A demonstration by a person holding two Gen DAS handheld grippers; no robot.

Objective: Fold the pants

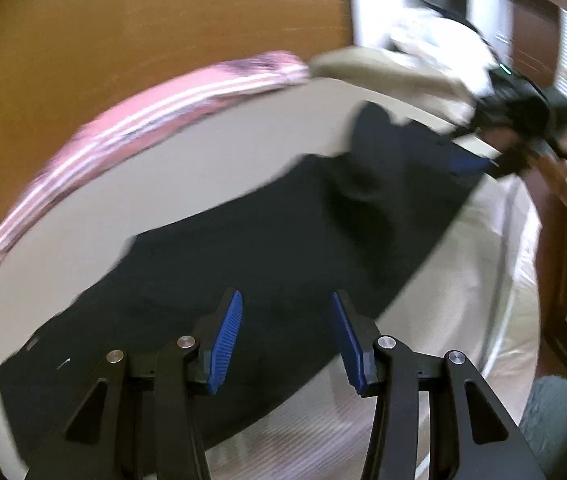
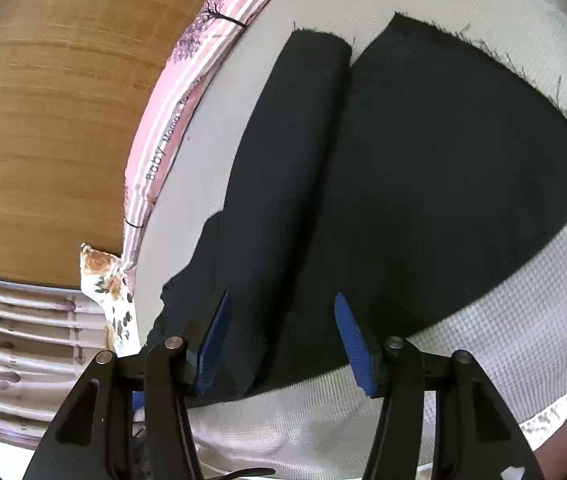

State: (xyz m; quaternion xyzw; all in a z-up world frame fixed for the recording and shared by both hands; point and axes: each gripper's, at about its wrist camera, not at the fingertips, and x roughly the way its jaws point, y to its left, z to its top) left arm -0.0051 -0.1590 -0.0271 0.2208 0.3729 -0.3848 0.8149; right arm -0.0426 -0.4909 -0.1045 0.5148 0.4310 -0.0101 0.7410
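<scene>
Black pants point(image 1: 243, 248) lie spread on a white textured bed cover point(image 1: 187, 168). In the right wrist view the pants point(image 2: 403, 184) show two legs side by side, hems at the far end with loose threads. My left gripper point(image 1: 286, 312) is open, hovering over the pants' near edge. My right gripper point(image 2: 281, 312) is open over the waist end of the pants. In the left wrist view the right gripper point(image 1: 523, 120) is at the far right end of the pants, blurred, held by a hand.
A pink striped cloth point(image 2: 171, 120) runs along the bed's edge by a wooden wall point(image 2: 43, 100). A floral cloth point(image 2: 111, 292) hangs by the bed corner. Beige and white clothes point(image 1: 403, 60) are piled at the bed's far end.
</scene>
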